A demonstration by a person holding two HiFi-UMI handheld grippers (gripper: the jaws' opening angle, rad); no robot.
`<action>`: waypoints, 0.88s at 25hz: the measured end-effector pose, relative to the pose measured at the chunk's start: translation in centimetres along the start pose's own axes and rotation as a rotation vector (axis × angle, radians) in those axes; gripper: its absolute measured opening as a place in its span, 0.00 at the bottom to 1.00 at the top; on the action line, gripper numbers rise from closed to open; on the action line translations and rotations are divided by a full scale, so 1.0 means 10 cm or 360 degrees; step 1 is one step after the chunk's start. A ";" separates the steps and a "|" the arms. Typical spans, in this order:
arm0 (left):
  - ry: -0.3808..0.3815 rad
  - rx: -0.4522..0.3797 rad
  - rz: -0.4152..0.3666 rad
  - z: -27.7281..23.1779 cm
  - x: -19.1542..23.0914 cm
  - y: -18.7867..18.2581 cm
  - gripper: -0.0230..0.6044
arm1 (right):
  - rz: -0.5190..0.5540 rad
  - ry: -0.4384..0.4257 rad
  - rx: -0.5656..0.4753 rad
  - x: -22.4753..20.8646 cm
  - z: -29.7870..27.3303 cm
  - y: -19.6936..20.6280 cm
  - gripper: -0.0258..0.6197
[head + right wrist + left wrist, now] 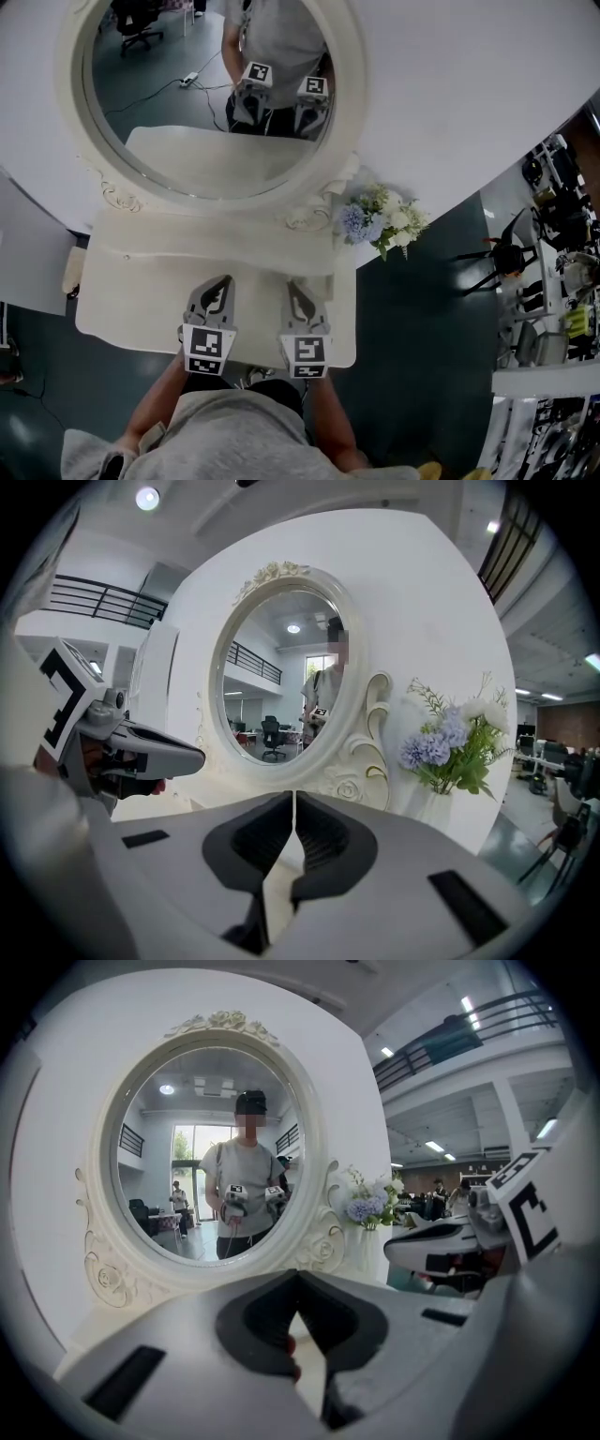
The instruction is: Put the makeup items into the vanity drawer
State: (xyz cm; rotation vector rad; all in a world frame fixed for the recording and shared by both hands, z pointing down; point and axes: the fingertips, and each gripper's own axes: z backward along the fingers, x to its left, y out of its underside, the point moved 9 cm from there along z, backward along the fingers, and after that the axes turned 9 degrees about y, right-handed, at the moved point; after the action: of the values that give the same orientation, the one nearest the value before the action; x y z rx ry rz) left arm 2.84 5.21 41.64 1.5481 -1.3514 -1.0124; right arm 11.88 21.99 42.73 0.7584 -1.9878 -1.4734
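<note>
Left gripper (218, 286) and right gripper (298, 289), both pinched closed and empty, hover over the cream vanity top's (141, 314) front edge. No makeup shows; it is likely light and slick, best gripped mid-body.

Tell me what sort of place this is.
Probably a staged dressing corner inside an open office hall: white vanity with mirror and flowers, a mezzanine railing overhead, an office chair reflected.

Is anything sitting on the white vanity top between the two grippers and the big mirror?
Nothing visible does. The vanity top lies bare from the left gripper and right gripper up to the mirror. The flowers stand off to the right, beside its frame. No makeup items or drawer show in any view.
</note>
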 end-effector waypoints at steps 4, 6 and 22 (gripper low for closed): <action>0.0001 -0.0004 0.0003 0.02 0.01 0.00 0.04 | 0.0002 0.0006 -0.0014 0.01 0.01 -0.03 0.07; 0.0001 -0.0006 0.0007 0.02 0.02 0.00 0.04 | 0.0000 0.0011 -0.0018 0.02 0.01 -0.05 0.07; 0.0006 -0.0014 0.0014 0.01 0.01 0.01 0.04 | 0.0020 0.0009 -0.0031 -0.01 0.03 -0.04 0.07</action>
State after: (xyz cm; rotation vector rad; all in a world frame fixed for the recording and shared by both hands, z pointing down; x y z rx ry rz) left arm 2.74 5.14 41.72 1.5356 -1.3484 -1.0078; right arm 11.75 22.13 42.30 0.7397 -1.9682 -1.4796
